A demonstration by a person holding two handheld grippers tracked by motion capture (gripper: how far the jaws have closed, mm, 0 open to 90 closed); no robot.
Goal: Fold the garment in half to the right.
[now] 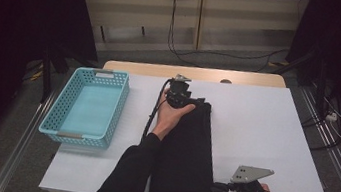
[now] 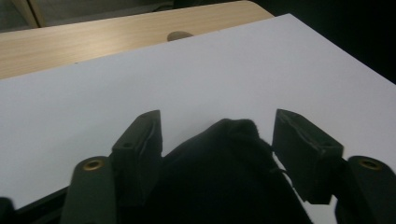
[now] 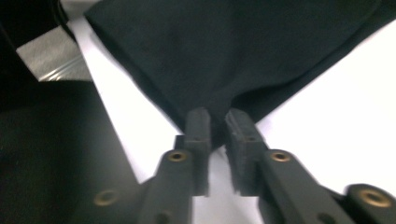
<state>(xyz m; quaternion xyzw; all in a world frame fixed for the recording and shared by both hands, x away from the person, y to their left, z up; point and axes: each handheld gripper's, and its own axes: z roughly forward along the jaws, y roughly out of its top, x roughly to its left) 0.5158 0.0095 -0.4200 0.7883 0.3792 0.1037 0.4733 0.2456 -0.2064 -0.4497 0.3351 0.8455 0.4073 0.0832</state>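
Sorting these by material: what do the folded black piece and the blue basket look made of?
Black piece: probably soft woven or knit fabric, matte; it folds flat and bunches at its corner. Blue basket: likely moulded plastic, slightly glossy, with perforated walls.

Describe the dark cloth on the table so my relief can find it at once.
On the white sheet covering the table, right of the blue basket, lies the black cloth, folded into a long strip running away from the person. It is the one dark, flat, soft thing there, with a gripper at each end.
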